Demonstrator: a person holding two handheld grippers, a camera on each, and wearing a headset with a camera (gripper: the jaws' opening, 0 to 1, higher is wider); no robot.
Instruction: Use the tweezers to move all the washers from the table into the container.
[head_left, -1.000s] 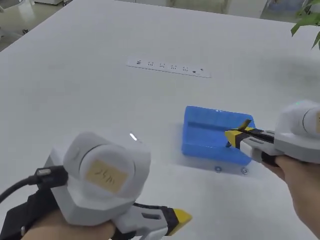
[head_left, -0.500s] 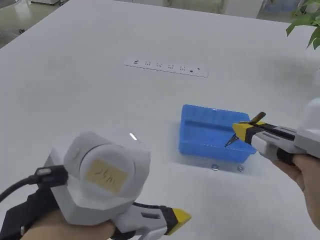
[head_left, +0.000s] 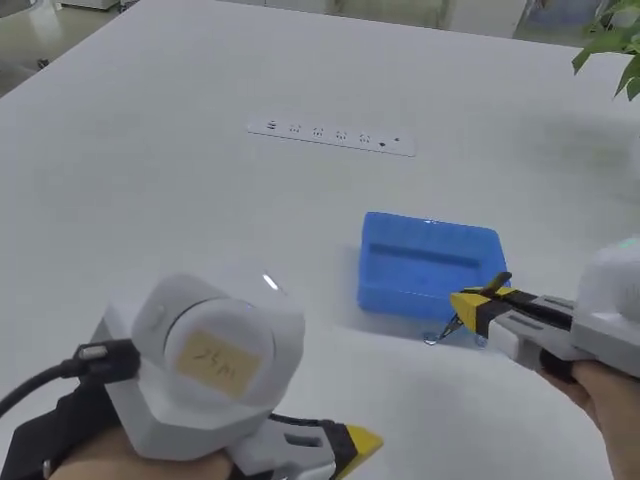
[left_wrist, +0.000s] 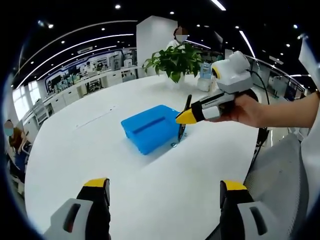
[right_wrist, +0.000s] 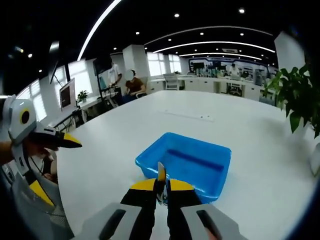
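Presently my right claw (head_left: 468, 303) has its jaws pressed together on the tweezers (head_left: 447, 325). Their dark tips point down at the white table (head_left: 200, 180), just in front of the near wall of the blue container (head_left: 430, 255). I cannot tell whether the tips already pinch anything. My left claw (left_wrist: 164, 186) hangs low at the near left with its jaws wide apart and nothing between them, well apart from the work. The step in hand, as I judge it, is the pickup of the first washer (head_left: 432, 340), which lies at the tweezer tips. To do it well, I should hold the tweezers steep and set the tips astride the ring's edge rather than on top of it. I should then close gently so the ring does not skate away over the smooth tabletop. The lift should go straight up before crossing the low wall, and I should release only once the tips are well inside the container. The second washer (head_left: 481, 342) lies a little to the right of the first, also on the table beside the container's near wall and close to my claw's front. Both washers are small, thin, silvery rings lying flat, pale against the pale table and so easily lost to sight.
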